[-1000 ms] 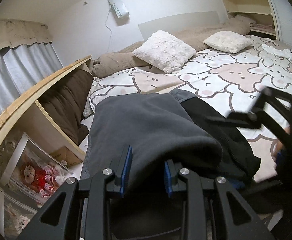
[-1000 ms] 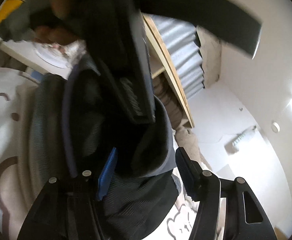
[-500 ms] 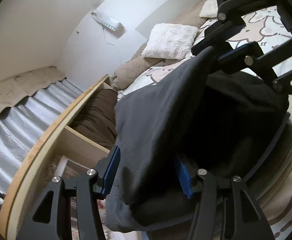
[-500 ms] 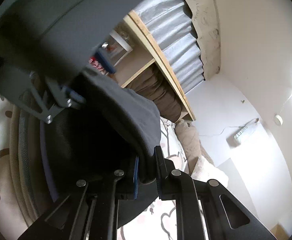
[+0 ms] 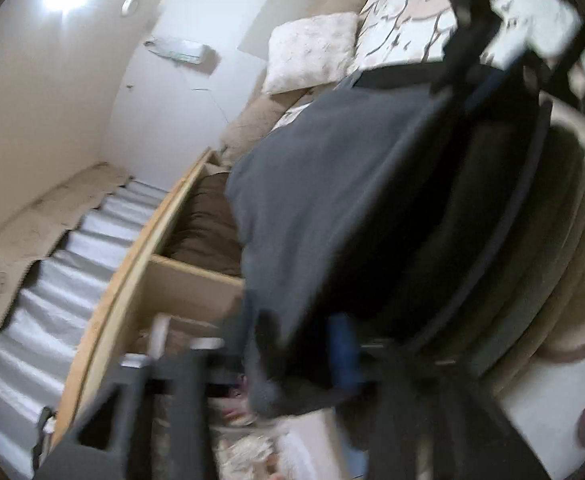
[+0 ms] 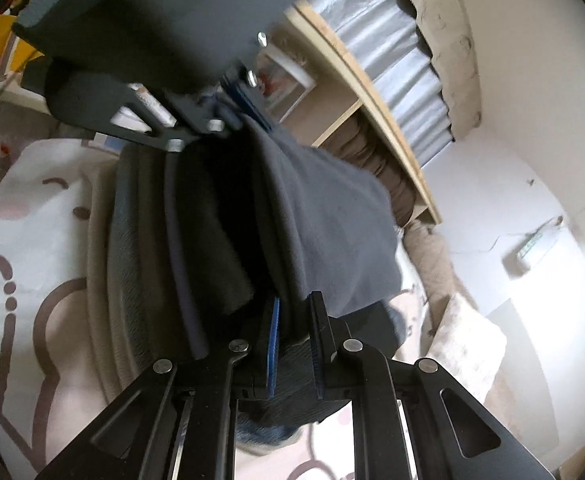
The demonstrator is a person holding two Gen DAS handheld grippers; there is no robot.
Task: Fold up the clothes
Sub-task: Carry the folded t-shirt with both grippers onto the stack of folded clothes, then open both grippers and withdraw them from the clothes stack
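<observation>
A dark grey garment (image 6: 324,216) hangs stretched between the two tools above a stack of folded clothes (image 6: 148,240) on the cartoon-print bed (image 6: 24,208). Its long axis runs from the right tongs (image 6: 294,340) straight ahead to the left tongs (image 6: 232,100), which face them from the far end, so each tool holds one end and neither is nearer the cloth. The right tongs are nearly closed, clenched on a thick fold of the garment between the blue pads (image 6: 273,344). In the blurred left wrist view the left tongs (image 5: 292,352) have cloth draped between their fingers; the right view shows them pinching the opposite edge. The next move likely brings the held edges down together onto the stack.
</observation>
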